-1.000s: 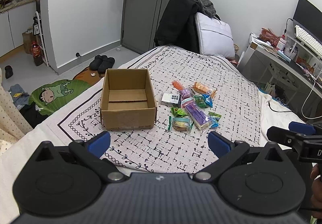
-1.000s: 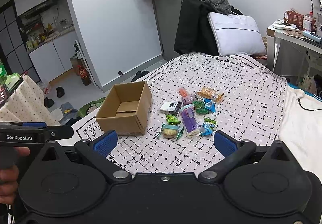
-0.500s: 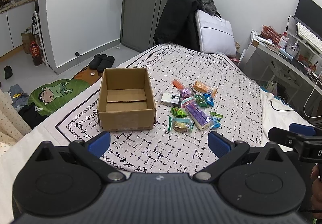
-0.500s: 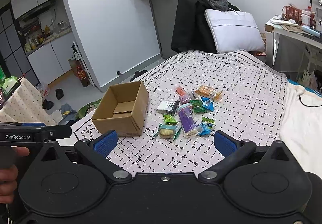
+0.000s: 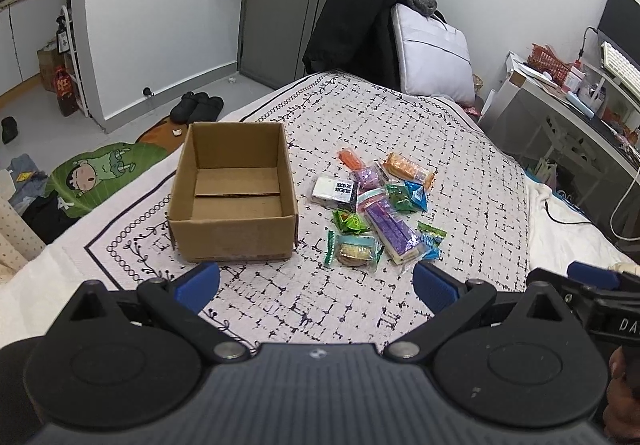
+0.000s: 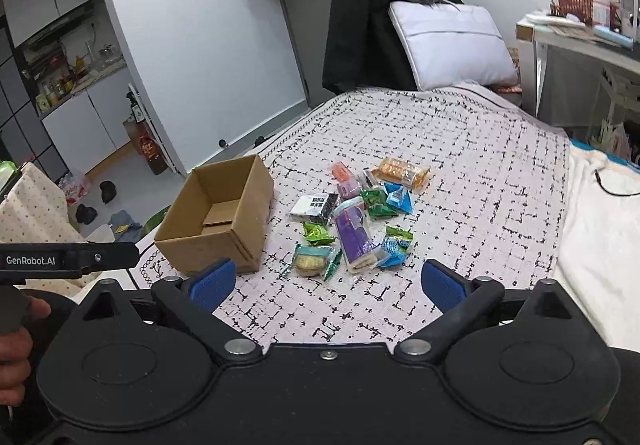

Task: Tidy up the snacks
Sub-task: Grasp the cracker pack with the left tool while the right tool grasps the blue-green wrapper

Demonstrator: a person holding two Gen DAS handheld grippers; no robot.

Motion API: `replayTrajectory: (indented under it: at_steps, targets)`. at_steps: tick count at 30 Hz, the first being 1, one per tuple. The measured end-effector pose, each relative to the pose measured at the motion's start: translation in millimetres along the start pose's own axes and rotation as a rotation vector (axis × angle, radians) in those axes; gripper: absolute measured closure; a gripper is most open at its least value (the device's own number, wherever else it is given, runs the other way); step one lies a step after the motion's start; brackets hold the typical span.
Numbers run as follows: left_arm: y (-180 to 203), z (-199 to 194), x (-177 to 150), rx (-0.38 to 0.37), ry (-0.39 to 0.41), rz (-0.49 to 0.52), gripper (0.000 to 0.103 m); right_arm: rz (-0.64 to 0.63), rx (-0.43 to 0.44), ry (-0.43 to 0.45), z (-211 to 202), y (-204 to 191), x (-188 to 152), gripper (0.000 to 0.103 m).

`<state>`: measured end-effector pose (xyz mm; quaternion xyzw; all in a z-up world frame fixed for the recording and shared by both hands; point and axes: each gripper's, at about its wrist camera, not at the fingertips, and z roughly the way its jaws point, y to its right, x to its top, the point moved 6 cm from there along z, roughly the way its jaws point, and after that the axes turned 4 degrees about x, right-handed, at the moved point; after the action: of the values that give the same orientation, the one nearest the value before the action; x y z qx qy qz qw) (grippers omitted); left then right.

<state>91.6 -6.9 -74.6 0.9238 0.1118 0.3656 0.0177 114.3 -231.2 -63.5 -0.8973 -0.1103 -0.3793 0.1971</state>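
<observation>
Snack packets [image 5: 380, 213], assorted, lay in a loose cluster on the patterned bed cover [image 5: 460, 149], a long purple pack [image 6: 352, 237] at centre and a round biscuit pack [image 5: 354, 250] nearest the cameras. Cardboard box [image 5: 234, 197], open-topped and holding nothing, stood just left of the cluster. Left gripper [image 5: 316, 281] was spread wide, touching nothing. Right gripper [image 6: 326, 279] was likewise wide apart, bare, short of the packets. White pillow [image 6: 448, 41] lay at the bed's far end.
</observation>
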Motion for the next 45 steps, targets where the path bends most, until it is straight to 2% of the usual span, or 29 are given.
replayTrajectory:
  at_steps: [3,7,20,37,45]
  targets:
    - [3,12,1,-0.011,-0.015,-0.018,0.001,0.012,0.003,-0.014,10,8,-2,0.008]
    - [7,30,2,-0.010,-0.031,-0.036,0.002,0.047,0.007,-0.040,26,19,-5,0.018]
    - [33,81,15,0.005,-0.080,-0.066,0.003,0.170,0.035,-0.090,79,60,0,0.035]
    - [60,162,16,0.075,-0.186,-0.109,0.004,0.269,0.046,-0.161,149,102,11,0.045]
    - [62,205,6,0.128,-0.258,-0.107,0.006,0.288,0.046,-0.211,184,114,4,0.046]
